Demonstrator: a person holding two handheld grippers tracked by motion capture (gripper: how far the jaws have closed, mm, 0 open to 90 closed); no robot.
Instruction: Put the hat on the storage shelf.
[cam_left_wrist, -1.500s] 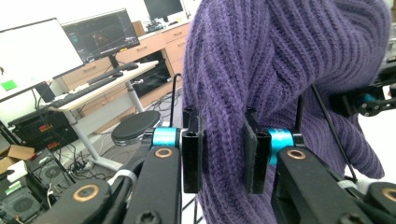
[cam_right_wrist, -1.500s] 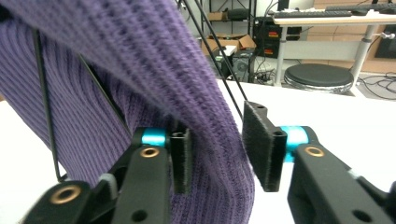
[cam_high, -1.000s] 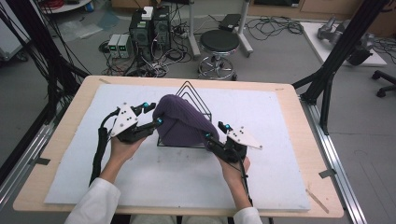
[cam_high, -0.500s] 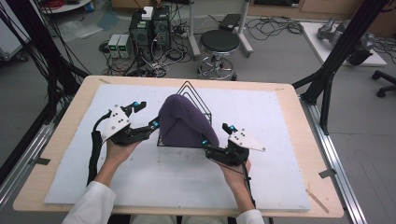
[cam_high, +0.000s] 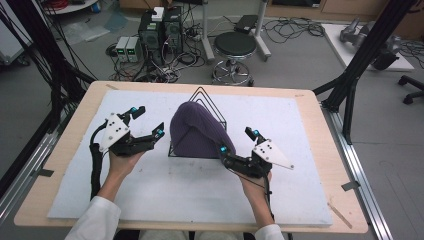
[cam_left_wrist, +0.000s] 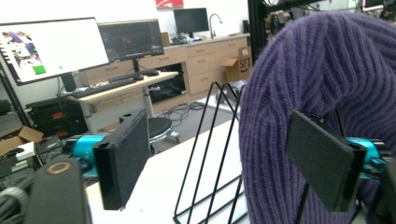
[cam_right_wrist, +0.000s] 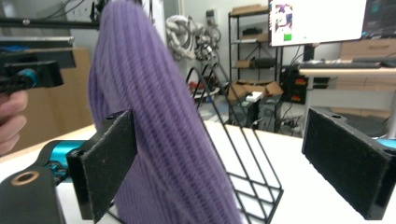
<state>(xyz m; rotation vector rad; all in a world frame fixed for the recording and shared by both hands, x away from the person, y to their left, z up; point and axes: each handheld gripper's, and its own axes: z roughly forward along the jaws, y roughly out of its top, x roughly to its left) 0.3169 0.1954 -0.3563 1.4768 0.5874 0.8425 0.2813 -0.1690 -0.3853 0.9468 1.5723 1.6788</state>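
Note:
A purple knitted hat (cam_high: 196, 131) is draped over a black wire rack (cam_high: 206, 97) in the middle of the white mat (cam_high: 300, 115). My left gripper (cam_high: 147, 121) stands just left of the hat, open, its jaws having just been opening, and nothing is pressed between them. In the left gripper view the hat (cam_left_wrist: 317, 70) rises behind the right pad (cam_left_wrist: 322, 158). My right gripper (cam_high: 237, 141) sits at the hat's front right corner, also open after its jaws widened a little more. In the right gripper view the hat (cam_right_wrist: 140, 93) and rack (cam_right_wrist: 247, 154) stand just past the left pad (cam_right_wrist: 107, 163).
The mat lies on a wooden table (cam_high: 325, 150) with black frame posts (cam_high: 350, 80) at its corners. A round stool (cam_high: 235, 45) and computer towers (cam_high: 160, 30) stand on the floor beyond the far edge. Bare mat stretches in front of the hat.
Both grippers were up against the hat's sides with narrower jaws; now both have opened and drawn slightly away, the left one to the left. The hat stays on the rack.

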